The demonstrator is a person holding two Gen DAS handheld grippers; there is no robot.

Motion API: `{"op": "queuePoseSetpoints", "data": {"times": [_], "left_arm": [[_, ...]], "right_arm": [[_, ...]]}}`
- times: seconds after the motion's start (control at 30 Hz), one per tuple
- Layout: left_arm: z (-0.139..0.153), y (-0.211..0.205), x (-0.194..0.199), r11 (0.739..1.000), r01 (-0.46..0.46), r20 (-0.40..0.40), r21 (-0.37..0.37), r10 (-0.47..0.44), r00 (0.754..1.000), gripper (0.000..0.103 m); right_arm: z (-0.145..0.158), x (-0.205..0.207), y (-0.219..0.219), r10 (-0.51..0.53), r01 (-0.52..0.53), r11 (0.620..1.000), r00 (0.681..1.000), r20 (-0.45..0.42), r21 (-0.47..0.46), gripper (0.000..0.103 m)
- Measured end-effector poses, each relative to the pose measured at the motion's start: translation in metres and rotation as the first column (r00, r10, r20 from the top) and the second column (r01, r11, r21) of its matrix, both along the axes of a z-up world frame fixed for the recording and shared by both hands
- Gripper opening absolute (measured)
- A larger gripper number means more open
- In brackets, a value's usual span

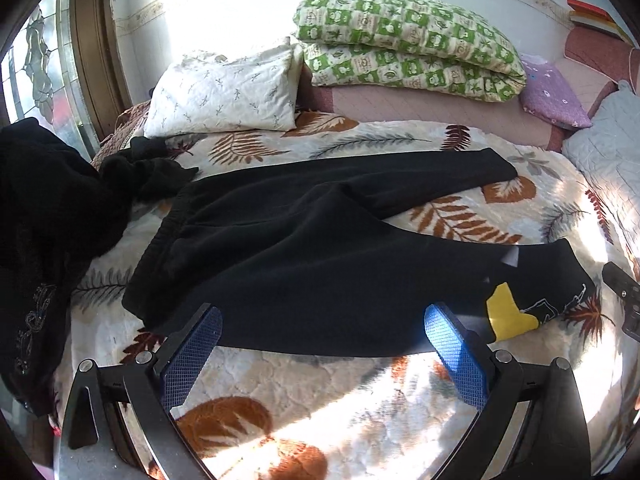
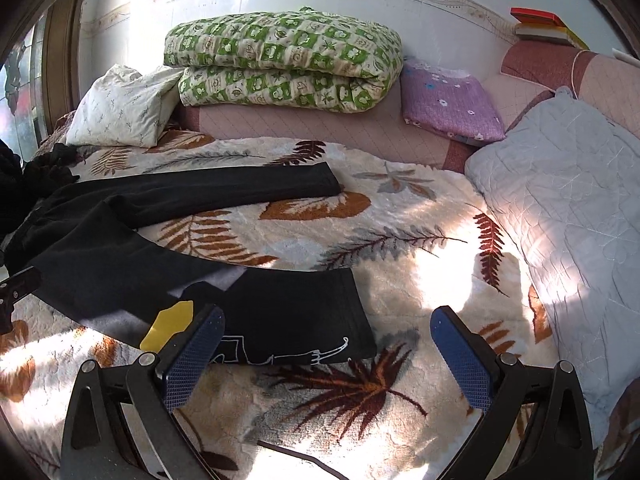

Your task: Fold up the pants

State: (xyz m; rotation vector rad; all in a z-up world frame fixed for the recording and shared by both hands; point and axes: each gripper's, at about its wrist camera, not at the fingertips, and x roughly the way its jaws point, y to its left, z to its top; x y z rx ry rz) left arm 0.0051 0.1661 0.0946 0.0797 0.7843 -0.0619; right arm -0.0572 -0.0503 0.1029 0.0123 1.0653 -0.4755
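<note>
black pants (image 1: pixel 304 240) with yellow patch (image 1: pixel 510 314), cream blanket (image 2: pixel 400 248) with rust leaves, green-checked quilt (image 2: pixel 284 56), purple floral pillow (image 2: pixel 450 100)

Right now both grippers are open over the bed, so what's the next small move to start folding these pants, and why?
Probably ease the right gripper down onto the near leg's cuff and close on it. The black pants lie flat on the leaf-print blanket with legs spread apart, both grippers are open and hold nothing, and that cuff sits just ahead of the right gripper, ready to carry onto the far leg.
</note>
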Motion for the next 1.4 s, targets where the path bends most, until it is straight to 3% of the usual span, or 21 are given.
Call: {"op": "queuePoseSetpoints", "data": {"times": [0.23, 0.63, 0.87, 1.2, 1.4], "left_arm": [[0.009, 0.014, 0.017, 0.997, -0.012, 0.035, 0.070, 0.010, 0.999, 0.102], [0.018, 0.069, 0.081, 0.989, -0.128, 0.041, 0.071, 0.125, 0.991, 0.102], [-0.001, 0.096, 0.141, 0.977, -0.171, -0.025, 0.126, 0.176, 0.984, 0.102], [-0.017, 0.101, 0.201, 0.959, -0.197, 0.002, 0.203, 0.201, 0.980, 0.102], [-0.027, 0.104, 0.220, 0.963, -0.189, -0.005, 0.193, 0.193, 0.981, 0.102]], "right_arm": [[-0.008, 0.019, 0.005, 0.032, -0.032, 0.999, 0.999, -0.011, 0.015, 0.103], [-0.016, 0.060, -0.005, 0.052, -0.052, 0.995, 0.999, -0.006, 0.080, 0.103], [-0.024, 0.097, -0.037, 0.024, -0.023, 0.986, 1.000, -0.001, 0.164, 0.103], [-0.042, 0.143, -0.080, -0.005, 0.009, 0.987, 1.000, -0.026, 0.159, 0.103], [-0.050, 0.168, -0.098, -0.019, 0.024, 0.986, 0.999, -0.031, 0.163, 0.103]]}}
